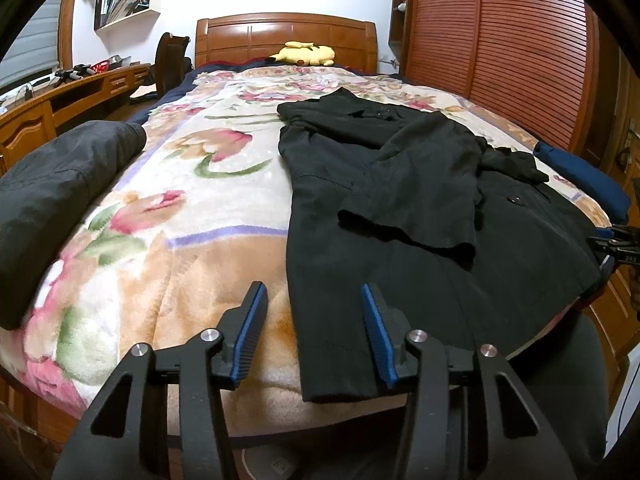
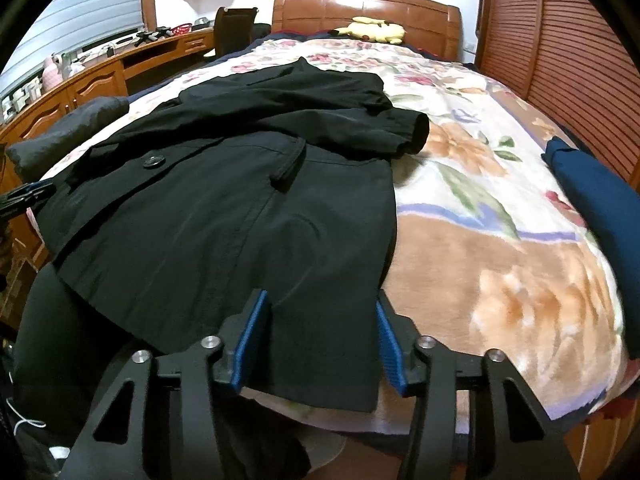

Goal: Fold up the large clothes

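Straddling the hem corners of the black coat (image 1: 400,216) spread at twelve o'clock on the bed (image 1: 224,240), left tool (image 1: 316,332) and right tool (image 2: 320,340) stand half-open, pads not pressing; closing now risks pinching blanket.

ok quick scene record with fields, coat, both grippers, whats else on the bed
coat: black coat spread flat on floral blanket, hem at near bed edge
left gripper: open, astride coat's hem corner
right gripper: open, astride opposite hem corner
also on bed: yellow plush toy, dark grey garment, blue garment
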Action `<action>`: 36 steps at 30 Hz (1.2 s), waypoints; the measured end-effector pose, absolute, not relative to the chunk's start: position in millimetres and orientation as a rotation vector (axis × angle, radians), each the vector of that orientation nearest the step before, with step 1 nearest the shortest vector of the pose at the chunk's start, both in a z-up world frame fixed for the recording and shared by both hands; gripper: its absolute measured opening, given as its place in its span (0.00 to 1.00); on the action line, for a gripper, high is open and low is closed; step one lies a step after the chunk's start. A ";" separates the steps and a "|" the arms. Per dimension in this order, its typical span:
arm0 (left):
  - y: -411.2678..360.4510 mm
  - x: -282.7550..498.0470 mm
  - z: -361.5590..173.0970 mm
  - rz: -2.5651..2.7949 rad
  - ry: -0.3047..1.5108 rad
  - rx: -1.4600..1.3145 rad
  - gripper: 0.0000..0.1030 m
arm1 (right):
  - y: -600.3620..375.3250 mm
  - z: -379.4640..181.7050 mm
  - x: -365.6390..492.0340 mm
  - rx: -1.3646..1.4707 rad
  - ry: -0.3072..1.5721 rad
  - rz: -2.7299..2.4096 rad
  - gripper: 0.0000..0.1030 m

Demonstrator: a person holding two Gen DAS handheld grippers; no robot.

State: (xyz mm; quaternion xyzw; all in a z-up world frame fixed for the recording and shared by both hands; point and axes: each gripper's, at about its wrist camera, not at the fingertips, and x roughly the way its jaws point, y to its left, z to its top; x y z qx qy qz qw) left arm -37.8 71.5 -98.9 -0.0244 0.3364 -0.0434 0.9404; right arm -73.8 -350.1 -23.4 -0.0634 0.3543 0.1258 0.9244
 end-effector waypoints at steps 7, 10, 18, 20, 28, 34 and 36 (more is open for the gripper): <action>71.2 -50.2 -102.6 -0.112 0.677 -0.097 0.35 | -344.8 -23.9 -75.5 -0.149 0.719 0.253 0.39; 66.8 -52.0 -100.3 -0.143 0.675 -0.092 0.13 | -346.5 -22.5 -74.1 -0.135 0.713 0.265 0.21; 64.7 -62.9 -42.7 -0.187 0.562 -0.083 0.05 | -349.1 10.2 -80.2 -0.115 0.567 0.209 0.09; 63.7 -65.0 -24.7 -0.197 0.523 -0.082 0.05 | -351.7 20.7 -82.2 -0.105 0.536 0.210 0.09; 62.9 -77.5 39.9 -0.198 0.379 -0.062 0.05 | -359.8 70.1 -93.7 -0.093 0.420 0.234 0.08; 72.0 -90.7 79.0 -0.176 0.298 -0.038 0.05 | -369.0 105.8 -119.3 -0.084 0.325 0.251 0.08; 73.5 -96.8 90.9 -0.177 0.270 -0.036 0.05 | -371.3 115.1 -133.0 -0.089 0.295 0.256 0.08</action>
